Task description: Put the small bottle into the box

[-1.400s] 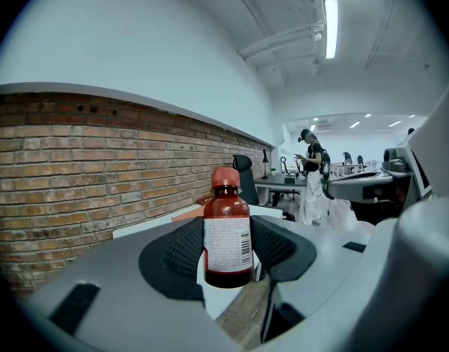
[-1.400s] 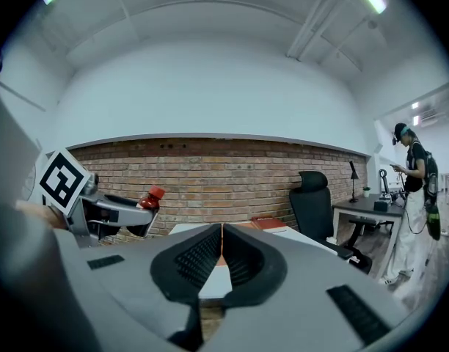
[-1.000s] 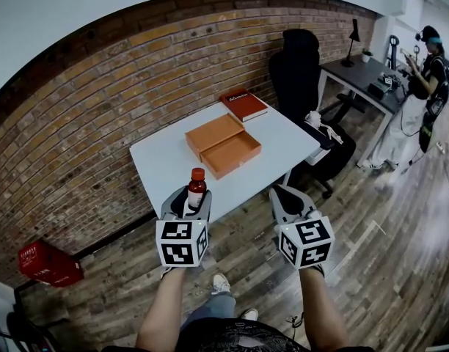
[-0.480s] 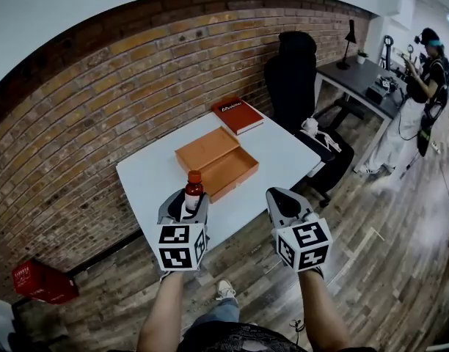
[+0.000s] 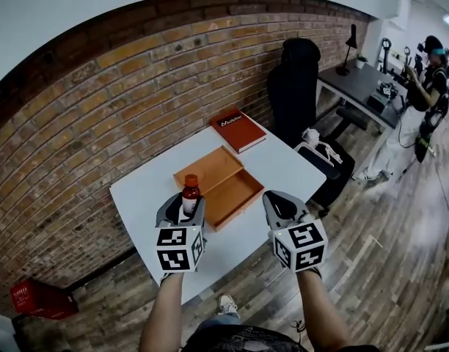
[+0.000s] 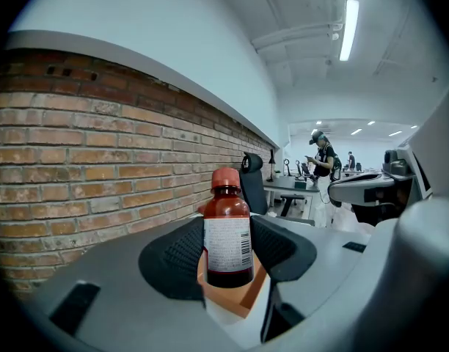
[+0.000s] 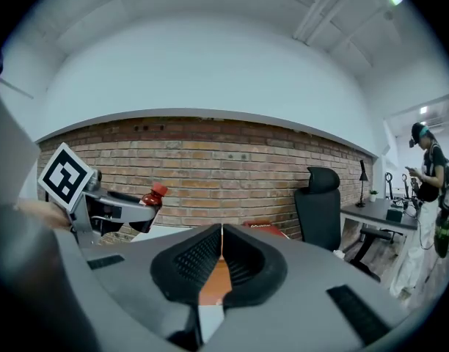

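A small brown bottle point(image 5: 189, 195) with a red cap stands upright between the jaws of my left gripper point(image 5: 183, 210), which is shut on it above the table's near left part. In the left gripper view the bottle point(image 6: 227, 232) fills the centre, white label facing me. The open orange box point(image 5: 218, 182) lies on the white table point(image 5: 144, 189), just right of and beyond the bottle. My right gripper point(image 5: 280, 205) hovers shut and empty over the table's near edge, right of the box. From the right gripper view the bottle point(image 7: 150, 208) shows at the left.
A red book point(image 5: 238, 129) lies at the table's far corner. A black office chair point(image 5: 296, 79) stands right of the table, with a dark desk point(image 5: 364, 83) and a standing person point(image 5: 422, 86) further right. A brick wall runs behind. A red crate point(image 5: 35, 299) sits on the wooden floor at left.
The table and box have come closer beneath me. Both grippers now sit over the table's near part, the left one still holding the bottle.
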Available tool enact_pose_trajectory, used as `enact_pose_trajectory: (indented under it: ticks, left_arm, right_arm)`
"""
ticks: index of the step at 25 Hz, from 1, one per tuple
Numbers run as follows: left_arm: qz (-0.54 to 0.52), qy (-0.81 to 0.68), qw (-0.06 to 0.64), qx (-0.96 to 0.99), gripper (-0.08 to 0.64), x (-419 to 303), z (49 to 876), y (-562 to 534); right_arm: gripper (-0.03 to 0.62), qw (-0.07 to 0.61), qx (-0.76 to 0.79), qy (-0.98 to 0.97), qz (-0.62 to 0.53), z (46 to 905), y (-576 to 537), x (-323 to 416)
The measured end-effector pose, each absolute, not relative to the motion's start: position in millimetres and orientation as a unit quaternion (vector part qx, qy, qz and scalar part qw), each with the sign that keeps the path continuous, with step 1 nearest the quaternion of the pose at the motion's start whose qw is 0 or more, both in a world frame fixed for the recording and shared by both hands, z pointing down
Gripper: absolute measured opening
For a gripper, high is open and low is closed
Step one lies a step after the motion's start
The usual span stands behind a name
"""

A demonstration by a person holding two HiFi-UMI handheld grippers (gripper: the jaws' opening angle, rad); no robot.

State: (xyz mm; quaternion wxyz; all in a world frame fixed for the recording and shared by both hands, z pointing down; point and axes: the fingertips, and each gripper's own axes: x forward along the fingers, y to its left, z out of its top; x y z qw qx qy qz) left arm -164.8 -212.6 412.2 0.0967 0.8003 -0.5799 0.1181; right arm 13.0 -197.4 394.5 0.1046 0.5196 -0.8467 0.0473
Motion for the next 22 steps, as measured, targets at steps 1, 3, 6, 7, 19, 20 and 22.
enact_pose_trajectory:
  ticks: [1, 3, 6, 7, 19, 20, 22]
  left_arm:
    - [0.116, -0.579, 0.099, 0.801, 0.216, -167.9, 412.1, -219.8]
    - [0.112, -0.577, 0.100, 0.803, 0.216, -171.4, 411.8, -232.6]
    - [0.108, -0.573, 0.101, 0.806, 0.216, -175.2, 411.5, -249.5]
    - [0.107, -0.571, 0.101, 0.807, 0.217, -176.8, 411.7, -254.6]
    - [0.106, -0.555, 0.095, 0.820, 0.218, -176.5, 410.1, -295.7]
    - [0.106, -0.554, 0.094, 0.820, 0.217, -175.3, 409.7, -297.4]
    - [0.107, -0.554, 0.092, 0.821, 0.218, -173.0, 409.2, -300.4]
  right_arm:
    - [0.021, 0.109, 0.519, -0.846, 0.046, 394.4, -203.5, 9.9]
    - [0.021, 0.114, 0.522, -0.844, 0.044, 393.1, -214.7, 6.7]
    - [0.021, 0.116, 0.527, -0.841, 0.039, 389.0, -231.0, 2.0]
    - [0.021, 0.115, 0.528, -0.841, 0.038, 388.0, -236.1, -0.2]
    - [0.021, 0.109, 0.541, -0.833, 0.037, 382.9, -274.2, -4.3]
    - [0.021, 0.108, 0.542, -0.833, 0.036, 382.4, -276.3, -3.2]
    - [0.021, 0.106, 0.542, -0.833, 0.036, 382.0, -280.4, -1.2]
